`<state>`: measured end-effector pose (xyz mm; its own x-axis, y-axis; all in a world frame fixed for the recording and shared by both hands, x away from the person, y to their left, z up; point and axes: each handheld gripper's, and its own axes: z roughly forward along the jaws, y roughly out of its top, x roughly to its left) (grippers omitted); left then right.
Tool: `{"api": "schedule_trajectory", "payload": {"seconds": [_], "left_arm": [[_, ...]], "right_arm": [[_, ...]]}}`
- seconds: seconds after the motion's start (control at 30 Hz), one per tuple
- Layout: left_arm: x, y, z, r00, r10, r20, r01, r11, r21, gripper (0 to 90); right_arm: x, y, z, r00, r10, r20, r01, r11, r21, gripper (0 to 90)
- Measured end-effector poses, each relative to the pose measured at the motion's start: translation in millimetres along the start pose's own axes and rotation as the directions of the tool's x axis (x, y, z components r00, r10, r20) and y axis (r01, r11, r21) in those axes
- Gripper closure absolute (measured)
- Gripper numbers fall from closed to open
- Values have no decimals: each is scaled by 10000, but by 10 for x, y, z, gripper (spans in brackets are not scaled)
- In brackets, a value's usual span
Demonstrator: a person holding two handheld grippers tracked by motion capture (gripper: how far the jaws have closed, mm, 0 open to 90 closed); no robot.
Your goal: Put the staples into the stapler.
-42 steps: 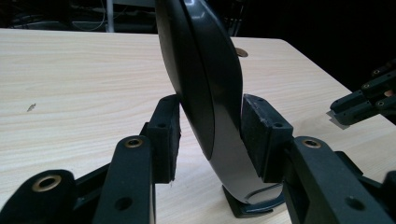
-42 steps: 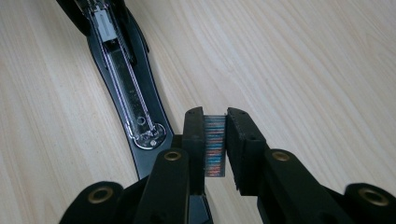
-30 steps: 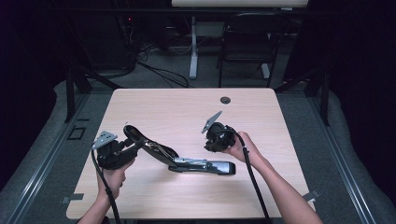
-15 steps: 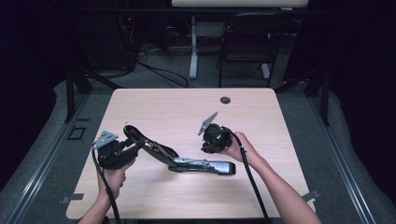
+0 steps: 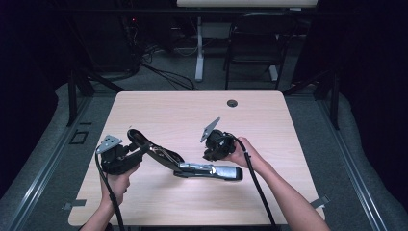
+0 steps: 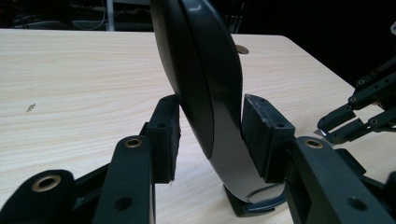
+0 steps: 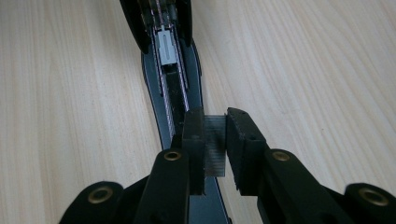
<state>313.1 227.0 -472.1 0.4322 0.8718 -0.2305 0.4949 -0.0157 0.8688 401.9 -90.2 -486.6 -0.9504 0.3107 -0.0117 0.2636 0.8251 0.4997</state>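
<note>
A black stapler (image 5: 211, 171) lies opened on the light wooden table (image 5: 183, 115). Its top cover (image 6: 205, 84) is swung up and back, and my left gripper (image 6: 210, 133) is shut on that cover from both sides. In the high view the left gripper (image 5: 137, 150) sits at the table's left with the cover (image 5: 151, 147) slanting up into it. My right gripper (image 7: 215, 128) is shut on a silvery strip of staples (image 7: 215, 151), held just over the stapler's open magazine channel (image 7: 170, 84). A grey pusher (image 7: 166, 46) sits farther along the channel. The right gripper (image 5: 212, 155) hovers above the stapler's middle.
A dark round grommet (image 5: 232, 103) is set in the table near its far edge. Beyond the table stand a chair (image 5: 252, 53) and a white post (image 5: 198, 48) with cables on the floor. The right gripper's jaws (image 6: 348, 123) show at the left gripper view's right edge.
The right gripper has edged slightly left and lower over the stapler with the staple strip still in it. The left gripper and the cover have stayed put.
</note>
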Motion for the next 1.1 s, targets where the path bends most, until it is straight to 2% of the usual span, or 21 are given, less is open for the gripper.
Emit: {"api": "schedule_trajectory", "payload": {"seconds": [0.57,1.1], "left_arm": [[3,-5,11,10000,1,19,-1,10000,-40,577],[10,-3,13,9999,17,121,-18,9999,106,575]], "right_arm": [[49,24,136,9971,-418,-642,432,9989,200,782],[51,6,186,9959,-528,-729,559,9976,404,782]]}}
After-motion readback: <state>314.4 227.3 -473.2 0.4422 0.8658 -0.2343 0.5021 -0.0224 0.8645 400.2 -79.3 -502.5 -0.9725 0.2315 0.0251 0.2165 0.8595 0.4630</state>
